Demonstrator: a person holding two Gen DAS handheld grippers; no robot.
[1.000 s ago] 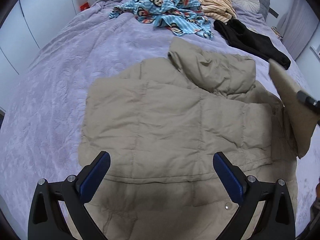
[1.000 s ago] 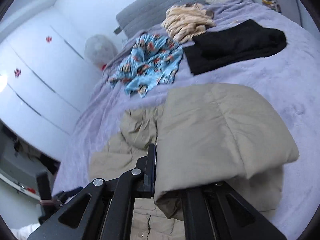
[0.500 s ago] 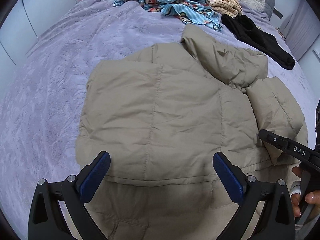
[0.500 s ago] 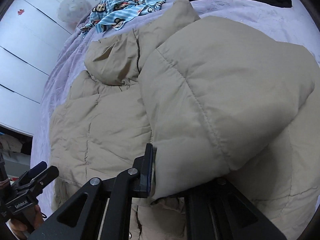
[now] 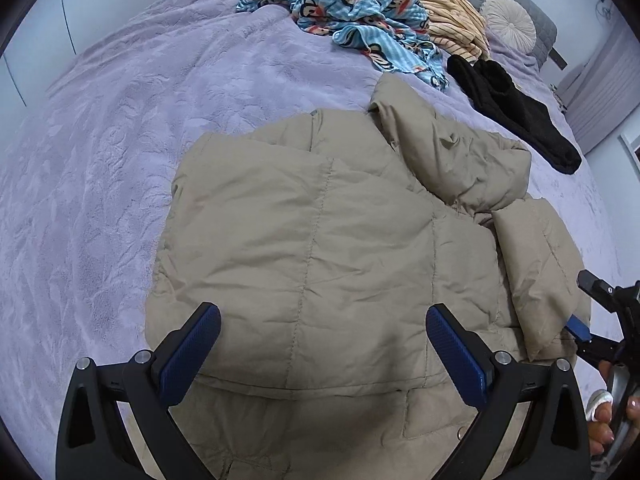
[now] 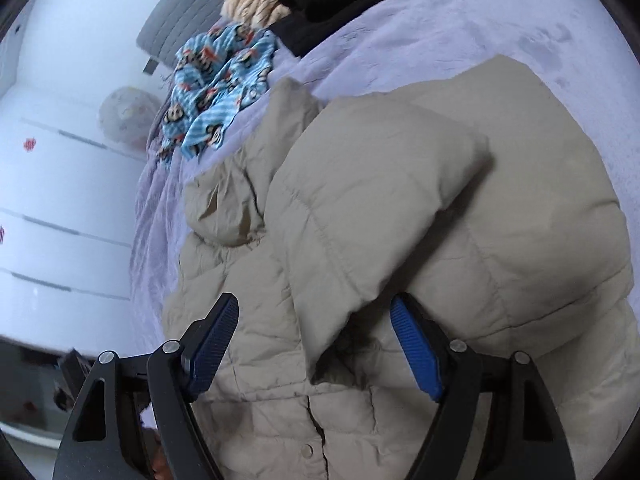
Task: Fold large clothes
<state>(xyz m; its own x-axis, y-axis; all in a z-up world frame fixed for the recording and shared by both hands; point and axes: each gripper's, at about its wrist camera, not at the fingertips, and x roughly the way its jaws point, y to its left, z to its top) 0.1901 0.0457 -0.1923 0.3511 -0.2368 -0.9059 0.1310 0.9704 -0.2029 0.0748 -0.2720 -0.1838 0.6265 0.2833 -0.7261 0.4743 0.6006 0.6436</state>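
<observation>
My right gripper (image 6: 316, 344), clamped on the sleeve (image 6: 380, 216) a second ago, is opening; sleeve now folded across the jacket (image 5: 320, 240). Left gripper (image 5: 324, 344) hovers, jaws apart, empty.

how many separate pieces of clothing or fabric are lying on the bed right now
4. The beige jacket lies nearest. The blue monkey-print cloth, the striped peach cloth and the black garment sit near the headboard. More may be hidden underneath.
</observation>
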